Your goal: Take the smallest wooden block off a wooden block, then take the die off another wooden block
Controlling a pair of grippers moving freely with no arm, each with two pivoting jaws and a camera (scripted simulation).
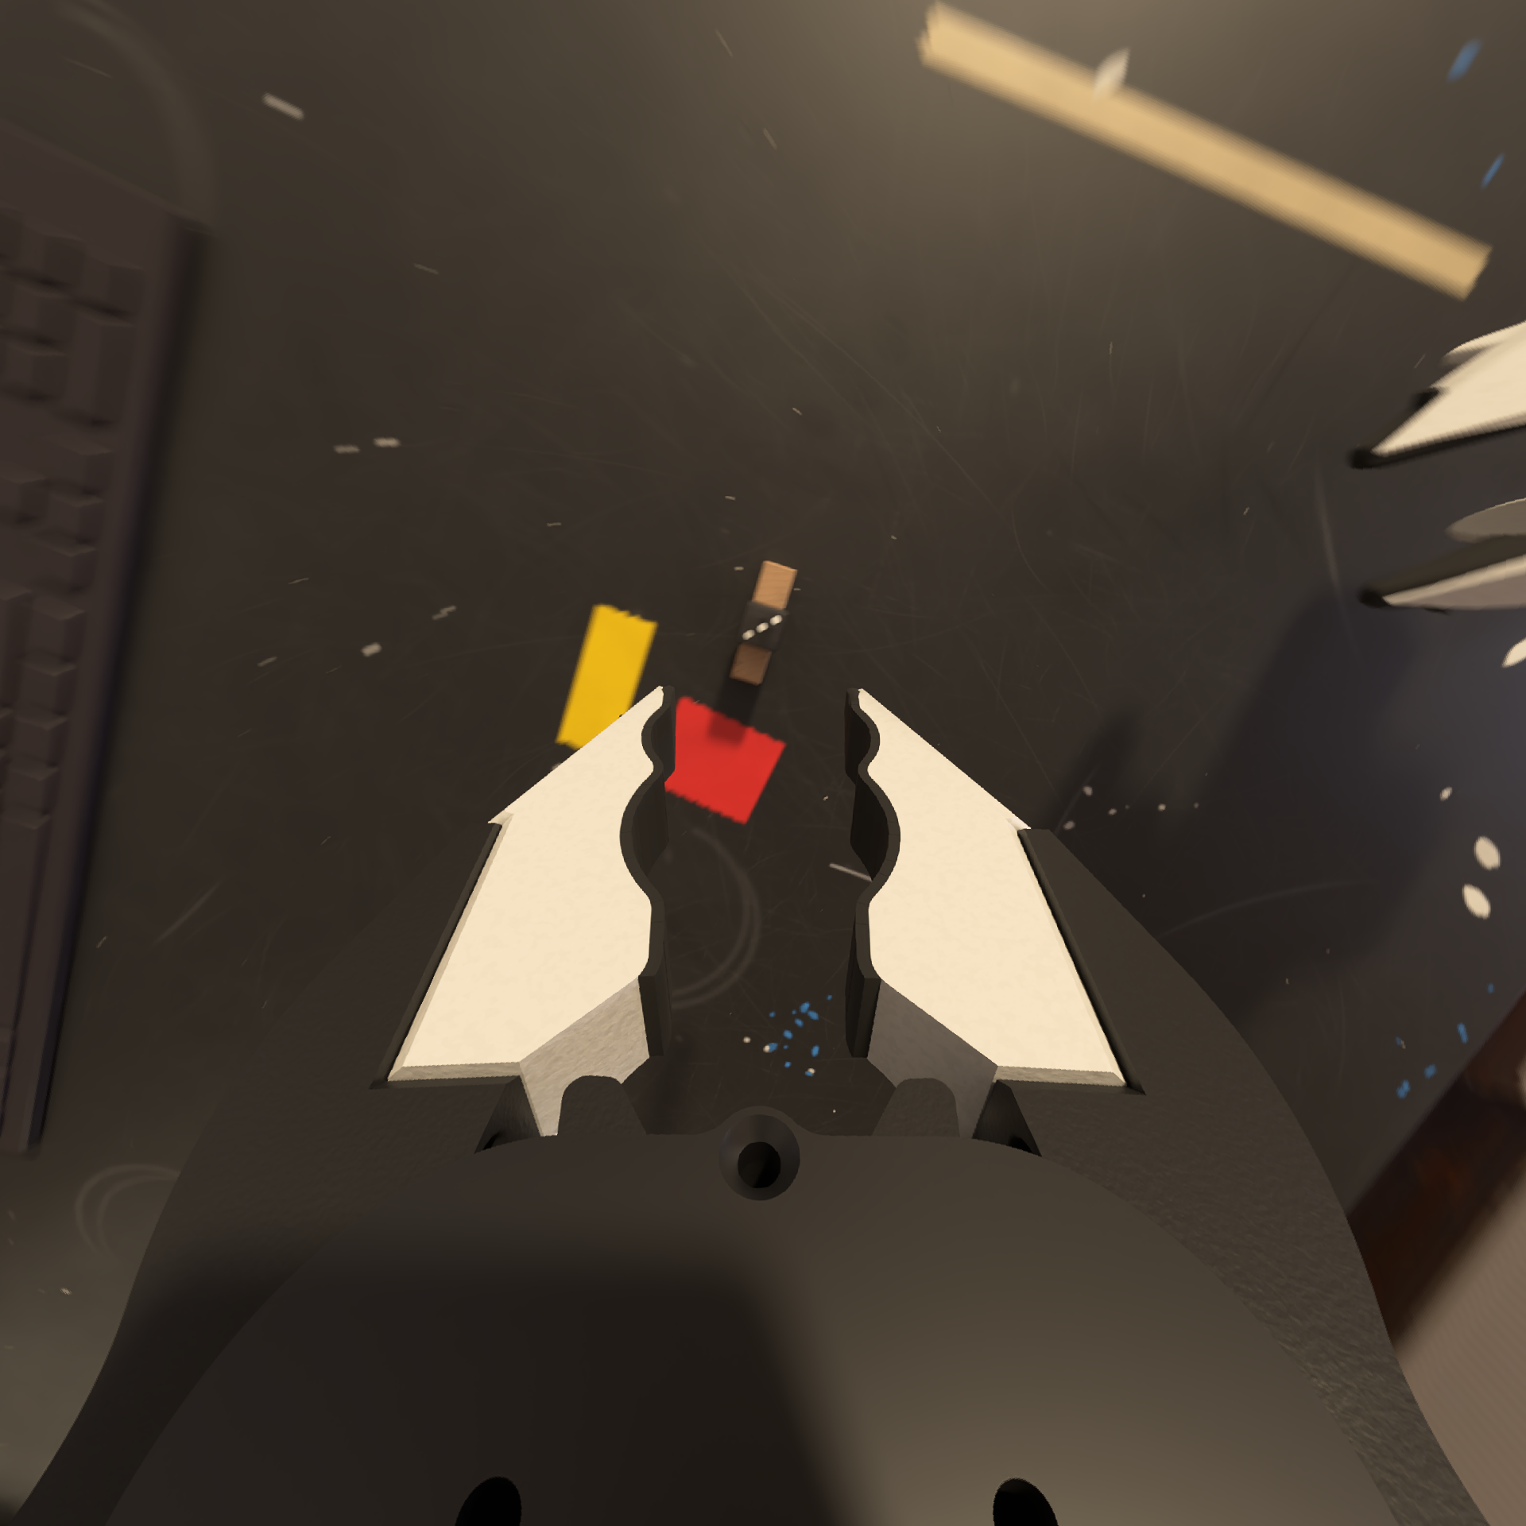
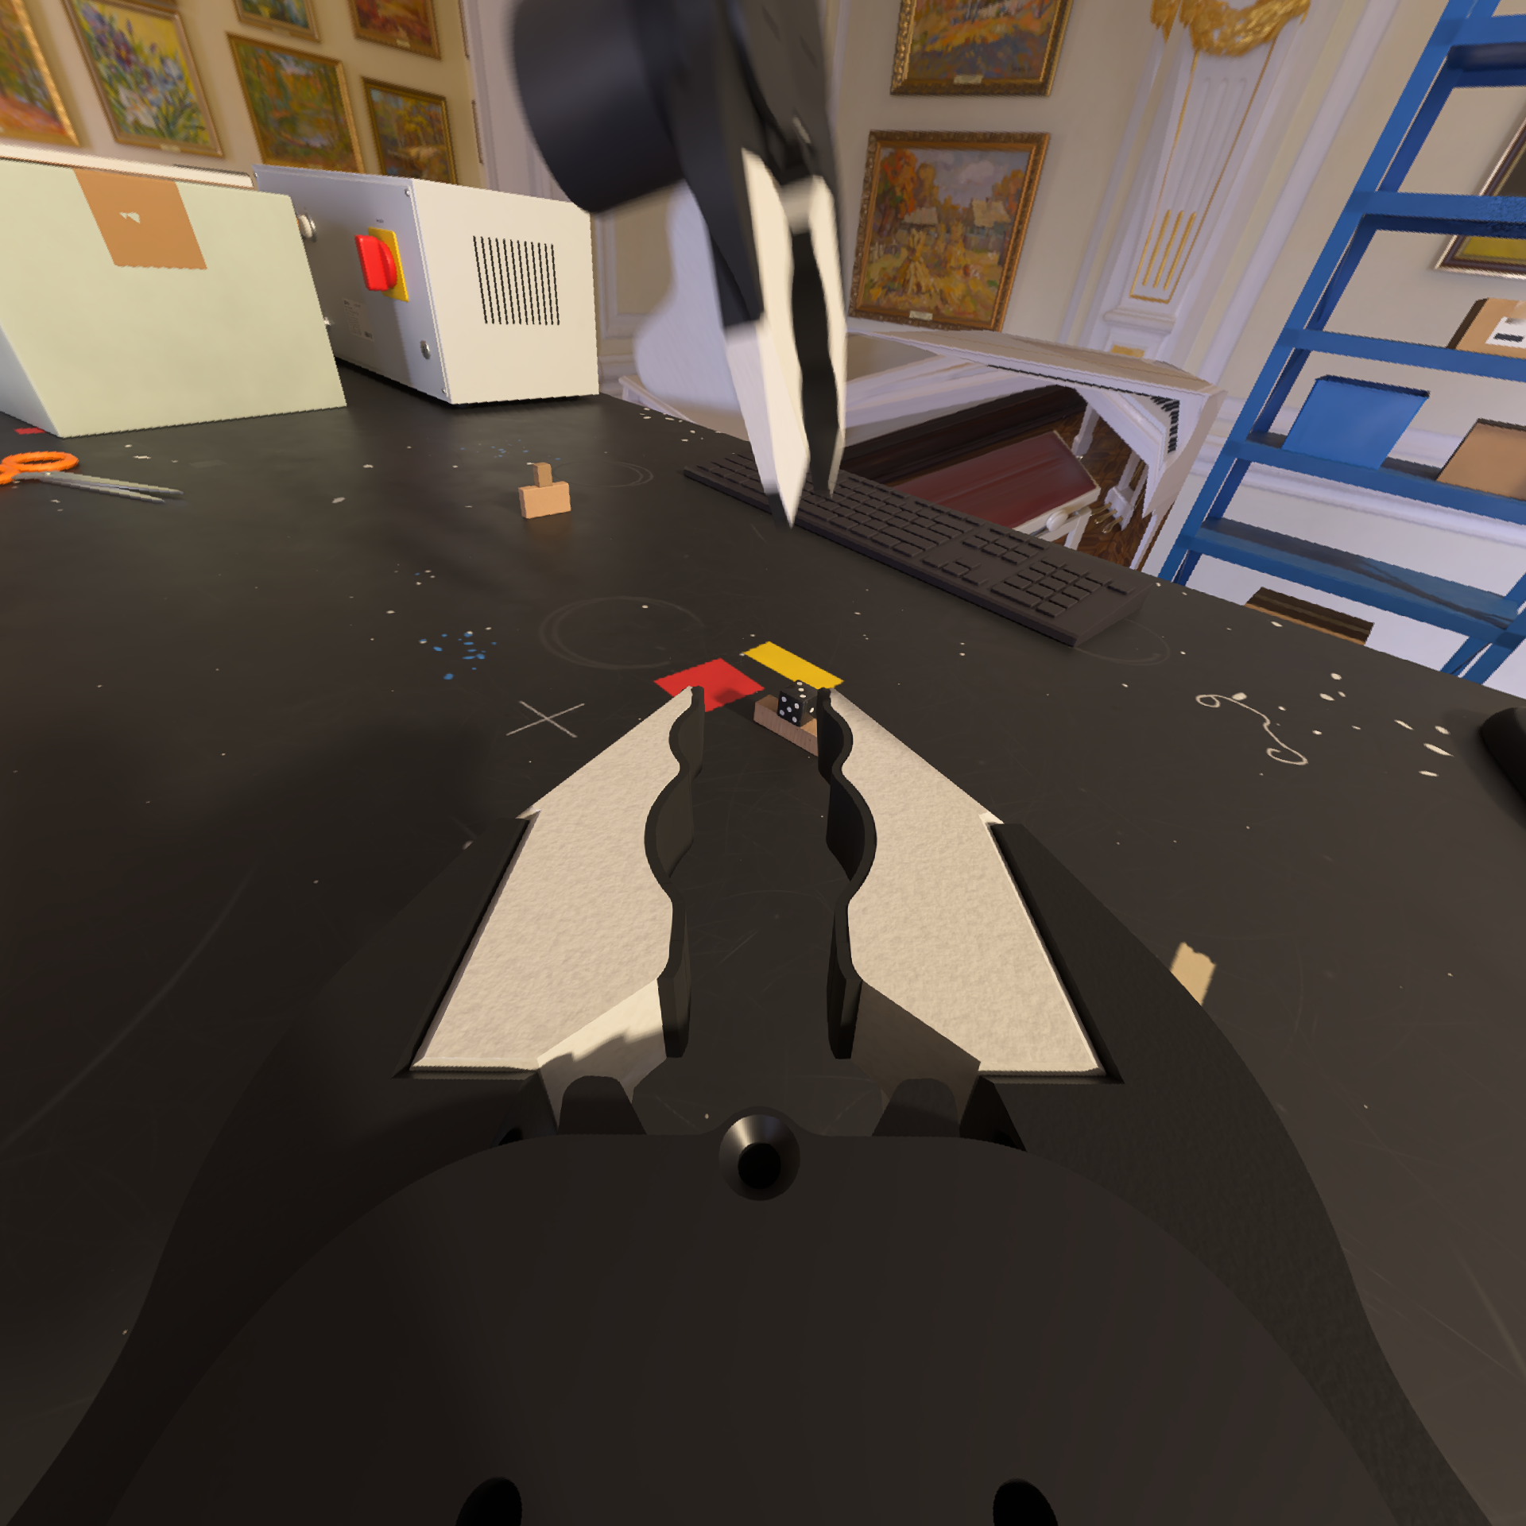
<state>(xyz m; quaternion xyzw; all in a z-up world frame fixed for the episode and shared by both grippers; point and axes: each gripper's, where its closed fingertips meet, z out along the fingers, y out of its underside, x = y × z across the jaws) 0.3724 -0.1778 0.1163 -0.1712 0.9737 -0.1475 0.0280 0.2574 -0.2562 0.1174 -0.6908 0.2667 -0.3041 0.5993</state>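
Observation:
A black die (image 2: 794, 703) sits on a flat wooden block (image 2: 780, 727) next to a red patch (image 2: 706, 681) and a yellow patch (image 2: 793, 663). My right gripper (image 2: 761, 698) is open, low over the table, with its tips just short of that block; the die lies near the right finger. Farther back, the smallest wooden block (image 2: 542, 473) stands on a larger wooden block (image 2: 545, 501). My left gripper (image 1: 758, 702) is open and empty, high above the die (image 1: 764, 632), its block (image 1: 776, 582) and the red patch (image 1: 722, 760). It hangs blurred in the right wrist view (image 2: 797, 504).
A dark keyboard (image 2: 908, 537) lies at the far table edge. Orange scissors (image 2: 49, 471), a pale box (image 2: 157, 330) and a white cabinet (image 2: 462, 330) with a red switch stand at the back left. A long wooden stick (image 1: 1197, 140) lies on the table. A blue shelf (image 2: 1362, 330) stands beyond.

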